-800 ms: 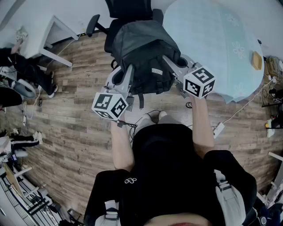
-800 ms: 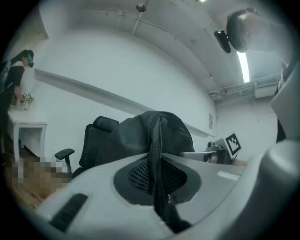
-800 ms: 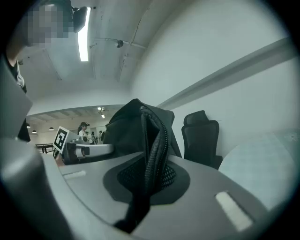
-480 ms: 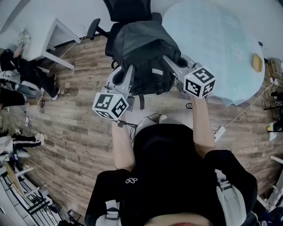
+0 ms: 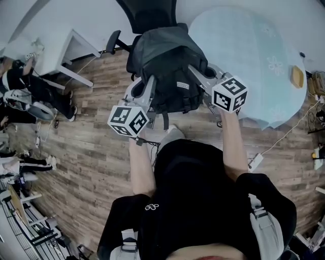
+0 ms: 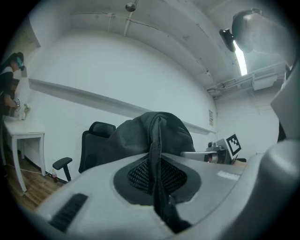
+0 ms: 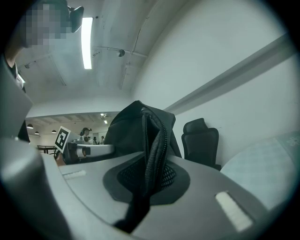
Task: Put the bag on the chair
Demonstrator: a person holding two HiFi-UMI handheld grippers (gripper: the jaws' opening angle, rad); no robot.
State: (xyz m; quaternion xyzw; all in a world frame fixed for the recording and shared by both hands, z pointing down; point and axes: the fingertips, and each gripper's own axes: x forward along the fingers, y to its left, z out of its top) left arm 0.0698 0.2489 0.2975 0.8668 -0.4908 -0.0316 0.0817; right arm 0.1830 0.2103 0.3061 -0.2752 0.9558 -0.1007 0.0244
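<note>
head view: black bag [image 5: 167, 66] held up between left gripper [image 5: 150, 84] and right gripper [image 5: 197, 72], over the seat of the black chair [image 5: 148, 15]; contact with the seat cannot be told. left gripper view: jaws closed on a strap [image 6: 157, 187] of the bag. right gripper view: jaws closed on a second strap [image 7: 151, 164], chair backrest beyond the bag.

Left gripper [image 5: 150, 81], right gripper [image 5: 193, 70]: both clamped.
</note>
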